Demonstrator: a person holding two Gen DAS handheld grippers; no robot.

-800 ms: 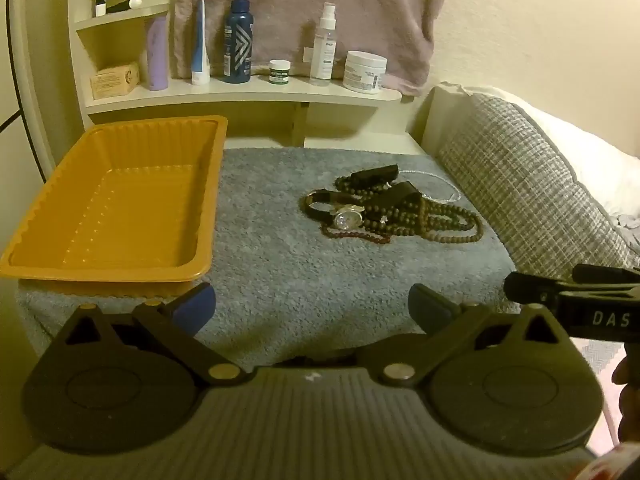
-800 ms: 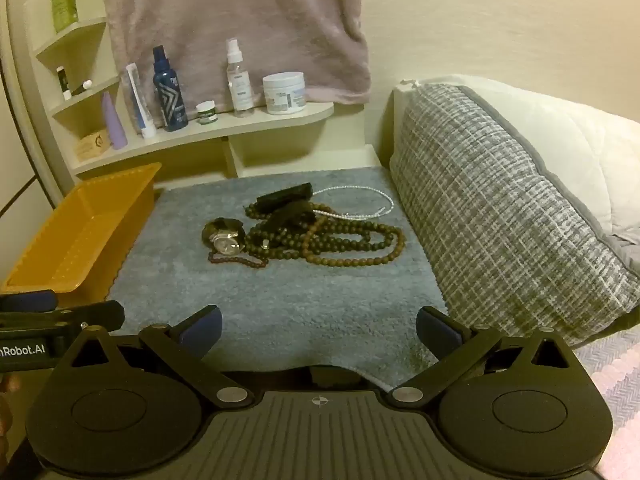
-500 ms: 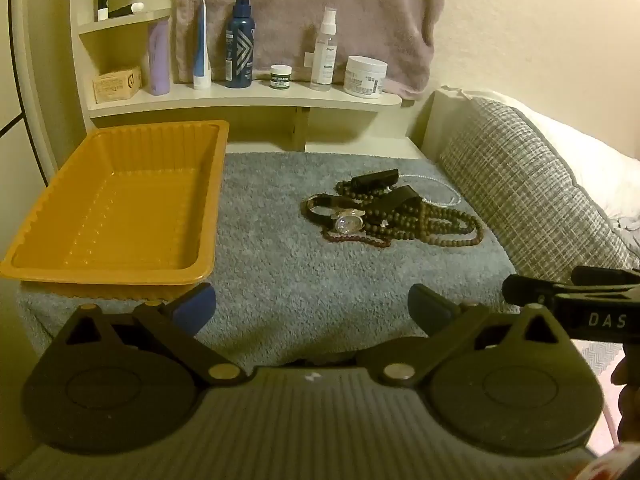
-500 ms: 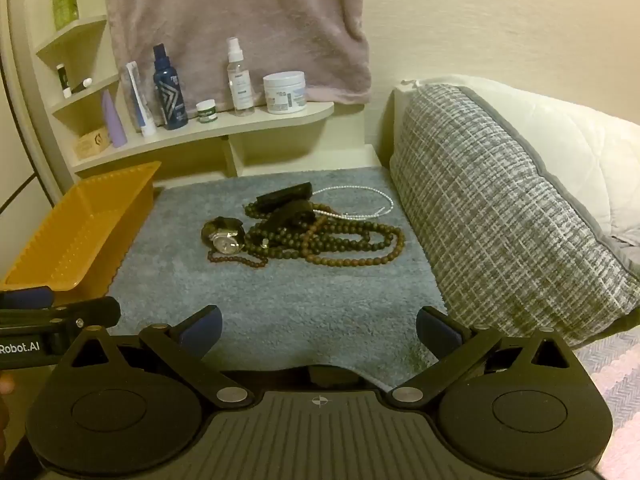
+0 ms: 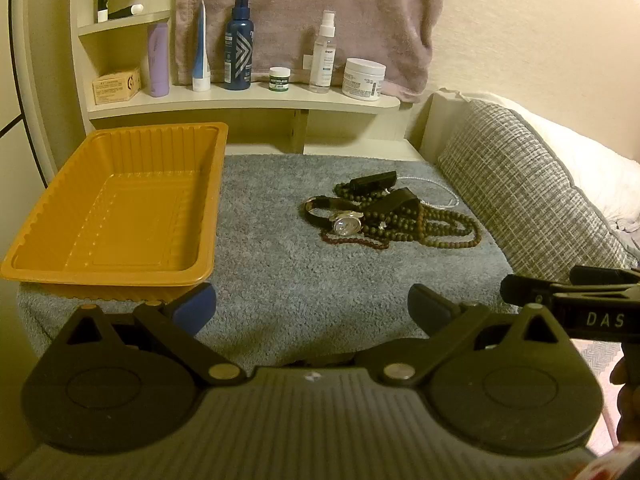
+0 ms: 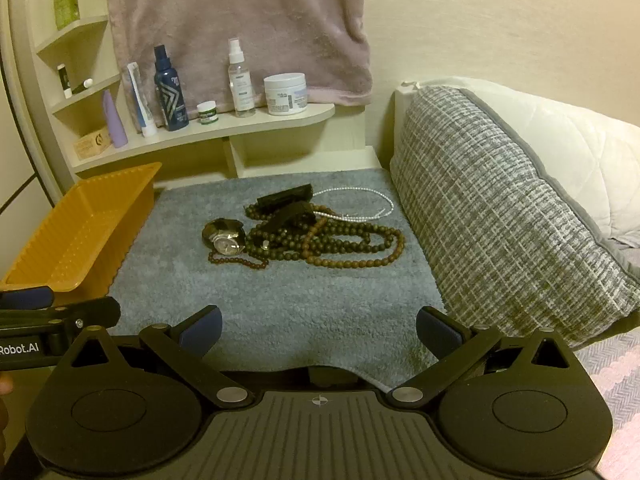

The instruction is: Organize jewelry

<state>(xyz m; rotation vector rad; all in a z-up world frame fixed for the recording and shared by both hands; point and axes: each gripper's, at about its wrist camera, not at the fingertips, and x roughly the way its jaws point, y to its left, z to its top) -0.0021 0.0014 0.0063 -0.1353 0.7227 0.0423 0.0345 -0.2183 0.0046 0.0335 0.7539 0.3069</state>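
Both grippers tilted down toward the grey mat, hovering short of its near edge. Neither touches anything.

Left gripper: jaws spread wide, nothing between them, only bare mat under the gap. Its left fingertip sits just beside the near right corner of the tray. In the right wrist view its side shows at the lower left edge, with a bit of the person's hand below it.

Right gripper: jaws wide apart too, nothing held. Gap frames the mat's near edge; right fingertip is near the lower edge of the pillow. It pokes into the left wrist view from the right, level with the left one, so the two sit side by side, apart.

Jewelry: one tangled pile at the mat's middle, toward the pillow side, well ahead of both grippers.
- watch at the pile's left end, face up, leaning on its strap
- dark bead strands and brown bead strands overlapping, to the right of it
- thin reddish bead string at the near edge
- two black blocks on the far side; cannot tell what they are
- pearl string behind, nearest the pillow

Tray: orange, on the mat's left side, well apart from the pile, nothing in it.

Shelf with bottles and jars behind the mat, towel hanging above.
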